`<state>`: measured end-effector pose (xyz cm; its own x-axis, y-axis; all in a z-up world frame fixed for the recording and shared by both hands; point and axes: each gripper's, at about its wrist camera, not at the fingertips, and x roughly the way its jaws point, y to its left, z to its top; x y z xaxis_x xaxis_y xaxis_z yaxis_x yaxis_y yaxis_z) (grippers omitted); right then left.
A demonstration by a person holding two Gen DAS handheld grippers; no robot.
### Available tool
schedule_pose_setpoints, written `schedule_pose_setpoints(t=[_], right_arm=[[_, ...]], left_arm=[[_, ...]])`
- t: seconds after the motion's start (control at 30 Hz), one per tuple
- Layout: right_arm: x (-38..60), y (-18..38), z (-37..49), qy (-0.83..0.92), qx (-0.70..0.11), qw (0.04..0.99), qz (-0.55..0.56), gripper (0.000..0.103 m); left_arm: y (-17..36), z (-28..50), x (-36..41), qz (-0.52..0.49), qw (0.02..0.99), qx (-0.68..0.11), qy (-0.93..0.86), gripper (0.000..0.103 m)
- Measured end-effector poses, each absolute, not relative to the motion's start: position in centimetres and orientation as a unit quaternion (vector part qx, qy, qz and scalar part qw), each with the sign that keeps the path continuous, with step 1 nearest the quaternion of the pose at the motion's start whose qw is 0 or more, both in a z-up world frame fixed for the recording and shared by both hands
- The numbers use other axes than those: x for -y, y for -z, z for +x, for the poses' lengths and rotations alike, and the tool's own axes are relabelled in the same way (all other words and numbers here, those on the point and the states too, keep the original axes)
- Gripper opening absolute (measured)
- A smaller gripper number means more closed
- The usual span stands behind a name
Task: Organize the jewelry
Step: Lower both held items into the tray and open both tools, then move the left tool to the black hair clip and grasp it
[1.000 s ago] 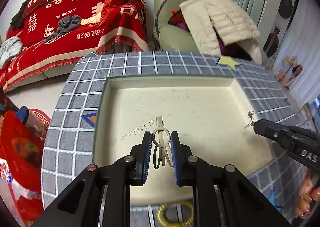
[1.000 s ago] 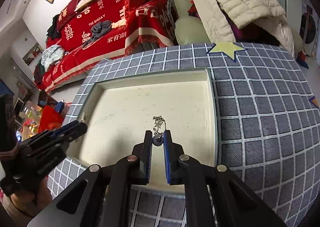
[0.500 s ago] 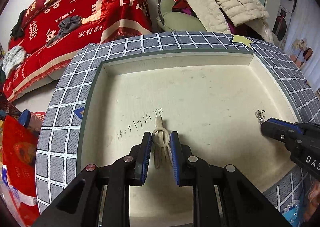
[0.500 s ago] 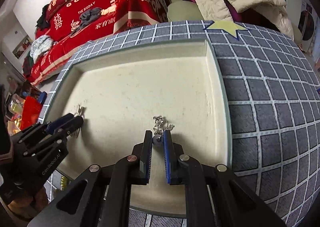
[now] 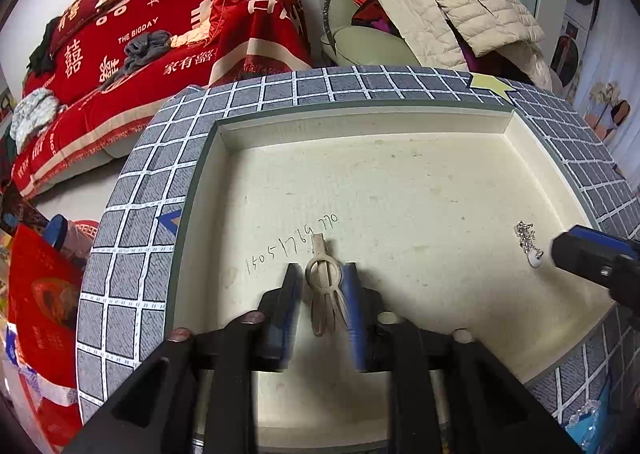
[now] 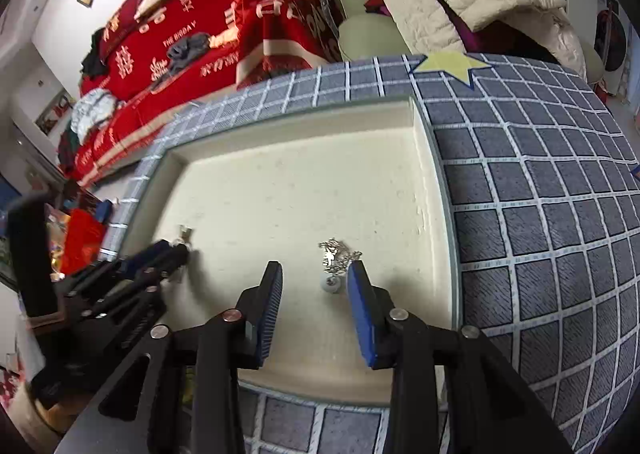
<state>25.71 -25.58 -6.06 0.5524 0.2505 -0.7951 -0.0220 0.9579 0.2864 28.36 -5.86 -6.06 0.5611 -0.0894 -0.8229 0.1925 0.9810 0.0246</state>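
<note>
Left wrist view, gripper [image 5: 320,296] fingers parted around hair clip [image 5: 325,286] (untouched)

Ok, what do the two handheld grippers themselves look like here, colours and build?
Both match. The left gripper and right gripper have black angular plastic linkage bodies with round silver pivot bolts and flat fingers faced in ribbed blue pads. No cables or sleeves show.
</note>
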Motion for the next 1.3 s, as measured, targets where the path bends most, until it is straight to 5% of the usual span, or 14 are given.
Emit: schedule_pose_setpoints(t=[0.03,0.27,0.43,0.67,0.73,1.3], right_arm=[[25.5,5.8,25.5,-0.079,-0.464,0.874,0.123,0.043],[25.7,4.0,23.4,-0.082,-0.451,0.878,0.139,0.047],[26.3,2.5,20.3,-0.090,-0.430,0.884,0.161,0.078],[27.2,0.6,14.7,-0.094,-0.389,0.898,0.184,0.087],[27.5,0.5,13.2,-0.090,-0.381,0.901,0.186,0.103],[26.3,2.7,3.3,-0.061,-0.424,0.892,0.146,0.103]], left_arm=[[5.8,28.3,5.7,0.052,0.885,-0.457,0.075,0.103],[3.8,26.8,5.3,0.053,0.901,-0.425,0.069,0.103],[1.3,24.0,4.0,0.045,0.913,-0.397,0.083,0.103],[-0.5,18.9,1.8,0.026,0.912,-0.395,0.110,0.103],[-0.6,17.2,1.4,0.025,0.911,-0.397,0.111,0.103],[2.3,5.0,-2.8,0.022,0.903,-0.423,0.075,0.103]])
